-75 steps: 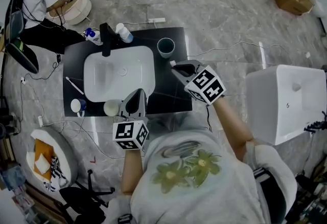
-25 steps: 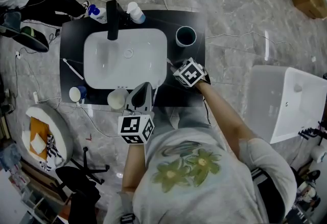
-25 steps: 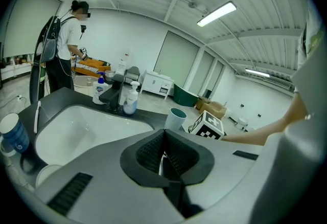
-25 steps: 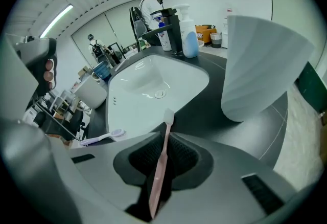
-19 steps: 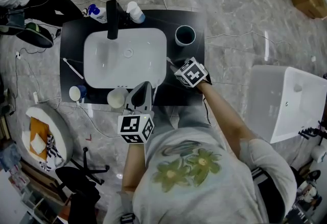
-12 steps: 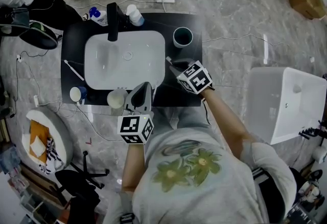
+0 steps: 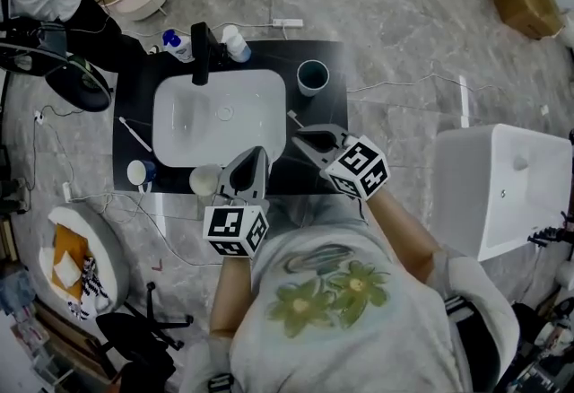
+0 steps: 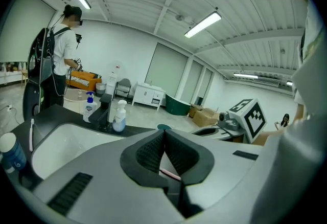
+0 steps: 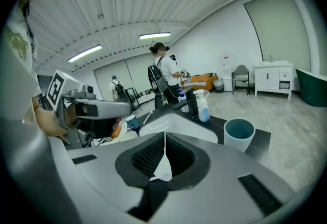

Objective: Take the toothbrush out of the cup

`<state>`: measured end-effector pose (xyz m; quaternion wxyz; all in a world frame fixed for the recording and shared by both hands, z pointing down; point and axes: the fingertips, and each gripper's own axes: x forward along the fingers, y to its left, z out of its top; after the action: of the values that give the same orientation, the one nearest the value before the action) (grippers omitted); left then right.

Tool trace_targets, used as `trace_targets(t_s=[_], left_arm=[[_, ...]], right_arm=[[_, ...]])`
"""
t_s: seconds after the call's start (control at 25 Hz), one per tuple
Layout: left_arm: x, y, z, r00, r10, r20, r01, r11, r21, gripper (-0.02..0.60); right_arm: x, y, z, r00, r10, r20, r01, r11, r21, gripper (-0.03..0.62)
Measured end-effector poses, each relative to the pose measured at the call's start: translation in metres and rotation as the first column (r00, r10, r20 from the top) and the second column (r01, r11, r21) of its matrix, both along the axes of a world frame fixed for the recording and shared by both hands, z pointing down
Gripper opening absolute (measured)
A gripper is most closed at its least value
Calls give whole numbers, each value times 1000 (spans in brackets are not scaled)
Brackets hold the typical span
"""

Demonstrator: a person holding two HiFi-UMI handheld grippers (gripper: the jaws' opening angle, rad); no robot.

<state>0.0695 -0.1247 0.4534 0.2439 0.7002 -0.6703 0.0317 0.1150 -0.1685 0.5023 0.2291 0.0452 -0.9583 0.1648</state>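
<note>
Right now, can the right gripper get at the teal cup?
Likely yes: the teal cup stands just ahead of the right gripper, bare counter between, though its jaws hold the toothbrush.

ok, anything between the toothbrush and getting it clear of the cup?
Nothing visible. The right gripper is shut on the toothbrush, which is already out of the cup and apart from it, on the near side by the sink. The cup looks empty.

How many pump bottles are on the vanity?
2: one pump bottle left of the faucet, a second pump bottle right of it, both behind the basin. None looks hidden.
</note>
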Motion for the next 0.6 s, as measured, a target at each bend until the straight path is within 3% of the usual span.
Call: trace_targets(t_s=[0.24,0.6], left_arm=[[19,2,-24,999,40,-10,-39,998,45,18],[36,5,-30,997,80,1,-80,996,47,18]], right_arm=[[15,24,-40,994,-3,106,-3,998,59,43],[35,34,-46,994,6,112,-12,999,49,41]])
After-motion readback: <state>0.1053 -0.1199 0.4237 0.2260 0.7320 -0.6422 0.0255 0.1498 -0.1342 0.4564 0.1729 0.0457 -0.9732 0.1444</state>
